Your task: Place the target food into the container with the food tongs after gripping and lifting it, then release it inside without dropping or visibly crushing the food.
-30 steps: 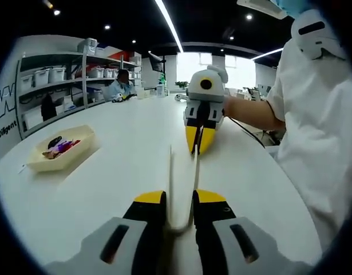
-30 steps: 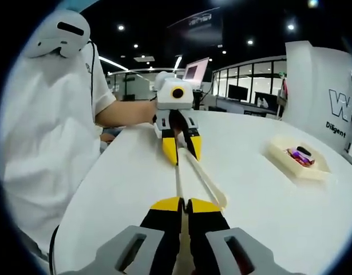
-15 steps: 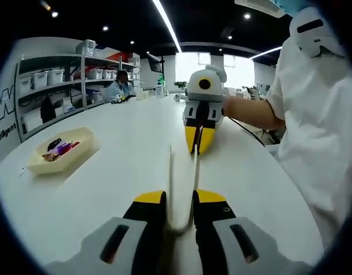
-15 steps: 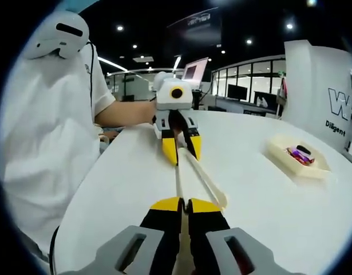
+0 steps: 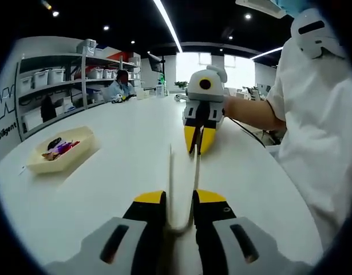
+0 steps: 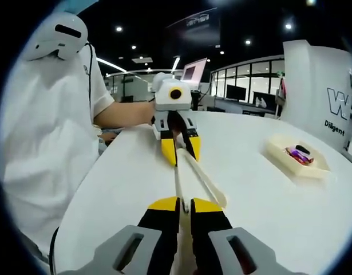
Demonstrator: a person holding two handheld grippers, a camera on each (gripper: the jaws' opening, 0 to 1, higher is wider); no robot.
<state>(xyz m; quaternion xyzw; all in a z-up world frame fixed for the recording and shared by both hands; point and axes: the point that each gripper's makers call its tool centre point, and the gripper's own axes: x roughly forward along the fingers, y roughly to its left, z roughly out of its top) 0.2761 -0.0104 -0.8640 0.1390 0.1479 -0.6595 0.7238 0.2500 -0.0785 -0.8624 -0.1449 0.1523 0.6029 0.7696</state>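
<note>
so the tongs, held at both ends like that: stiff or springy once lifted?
Likely springy: the tongs are two thin pale arms joined in a bend held in the left gripper, apart near it and meeting at the right gripper. They probably weigh little, being so slim. The smooth surface may slip between the jaws, though both grips look firm.

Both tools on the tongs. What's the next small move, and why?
Probably open the right tool and back it off the tongs. It pinches the tip of one arm while the left tool grips the hinge end, so the tongs can't open and close. The tray holding the food sits off to the side, out of the tongs' reach for now.
</note>
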